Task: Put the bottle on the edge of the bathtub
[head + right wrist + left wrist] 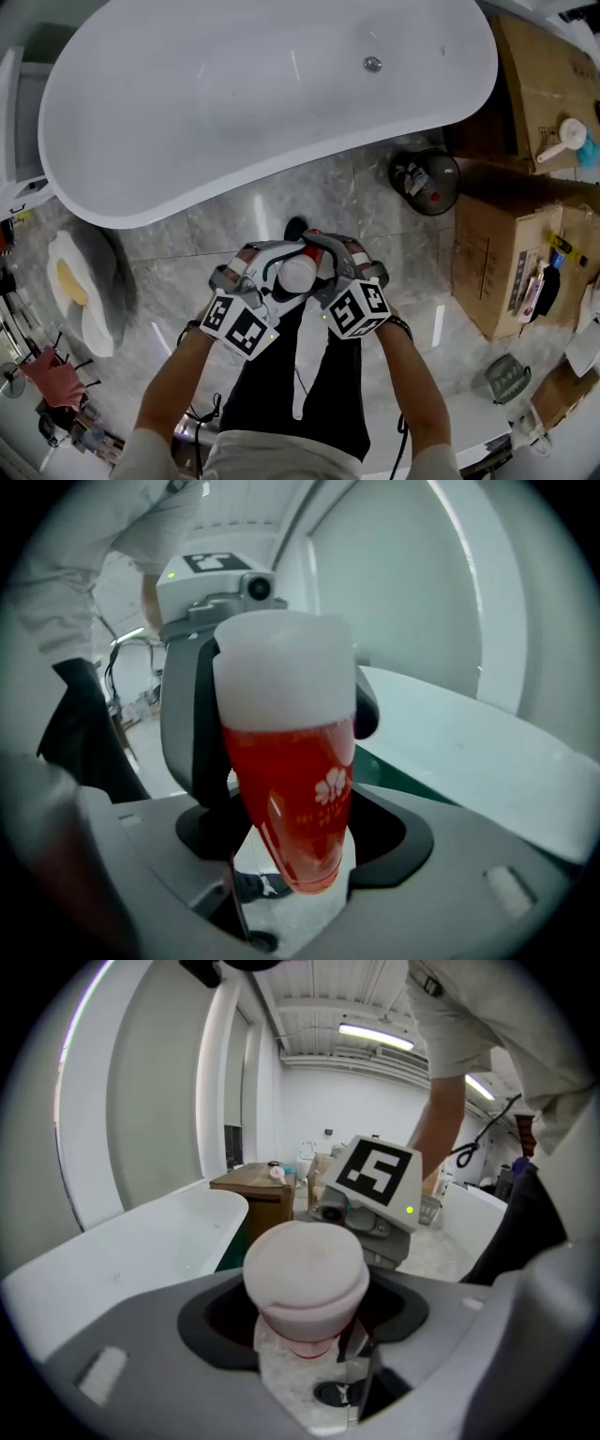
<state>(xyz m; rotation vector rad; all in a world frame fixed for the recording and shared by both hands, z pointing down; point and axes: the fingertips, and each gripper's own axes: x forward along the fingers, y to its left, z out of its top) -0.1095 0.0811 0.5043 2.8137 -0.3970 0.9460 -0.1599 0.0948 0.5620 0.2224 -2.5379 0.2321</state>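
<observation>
Noting position: the bottle (298, 273), red with a white cap, hangs above the floor (394, 202) in front of us, not yet on the bathtub (272, 169).

Both tools face each other with the bottle between them. The right tool (300, 834) pinches the red lower body. The left tool (307, 1312) is closed round the upper part by the cap, and its pads appear to press on it. We judge this a two-handed hold.

The bottle's long axis is near upright, cap up, and leans a little in the right gripper view.

Key relation: the near rim runs across our front, beyond the tool tips in the head view. It sits off the left tool's left flank and the right tool's right flank, so neither tool points at it. Both hands look about equally near. We judge that the carry must go forward, sideways to both tools, keeping the base low enough to seat flat on the rim.
</observation>
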